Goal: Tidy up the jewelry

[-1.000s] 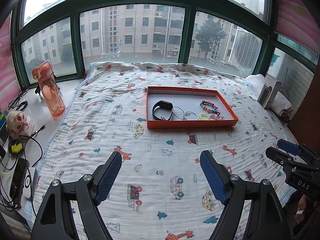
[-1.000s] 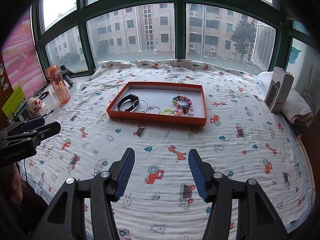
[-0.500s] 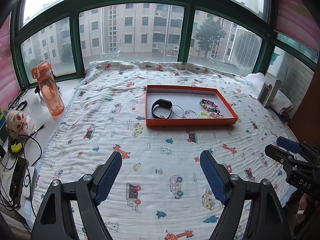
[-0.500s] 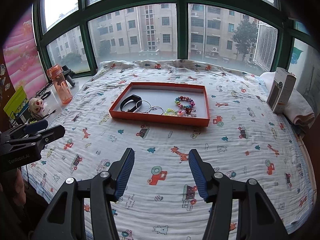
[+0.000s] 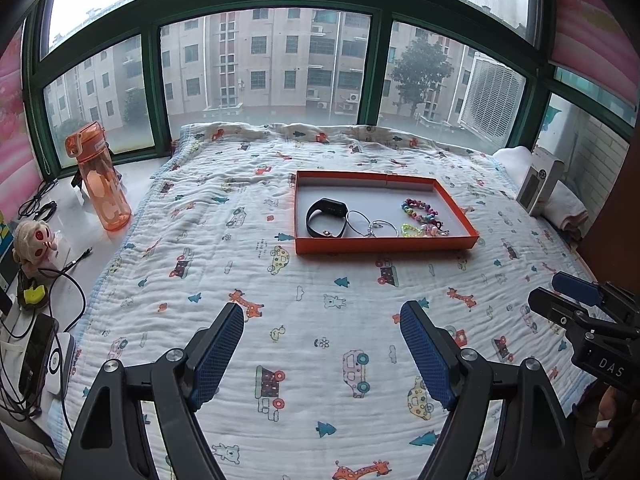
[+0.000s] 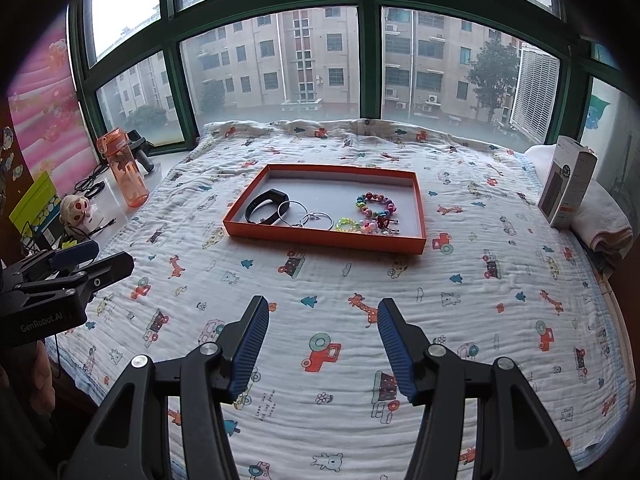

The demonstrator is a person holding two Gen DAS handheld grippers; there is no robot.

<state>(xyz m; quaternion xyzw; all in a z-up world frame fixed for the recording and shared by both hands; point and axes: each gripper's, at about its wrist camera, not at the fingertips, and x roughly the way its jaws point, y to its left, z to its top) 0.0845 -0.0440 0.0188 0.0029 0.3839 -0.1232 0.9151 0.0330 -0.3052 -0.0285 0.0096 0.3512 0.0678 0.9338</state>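
surface: bed with cartoon-print quilt (image 5: 320,312), window along its far edge
tray: orange tray (image 5: 384,245), shallow, grey floor, toward far edge of bed, about centre, a bit right in the left wrist view
black band: black wristband (image 5: 325,218), inside tray at its left end, lying flat
rings: thin silver bangles (image 5: 370,226), just right of the band, overlapping each other, near tray's front wall
beads: multicolour bead bracelet (image 5: 419,209), right half of tray; yellow-green bracelet (image 5: 412,230) in front of it by the front wall, small pink bits beside, too small to tell
left gripper: left gripper (image 5: 322,344) released, fingers wide apart, nothing between them, over near part of bed, well short of tray
right gripper: right gripper (image 6: 318,338) released, fingers apart, narrower gap than left, empty, also over near part of bed, apart from tray
off-bed left: orange water bottle (image 5: 98,178) upright on the sill by bed's far left corner; small doll (image 5: 32,238) and cables nearer
off-bed right: white carton (image 6: 568,182) standing on folded towels at bed's right edge
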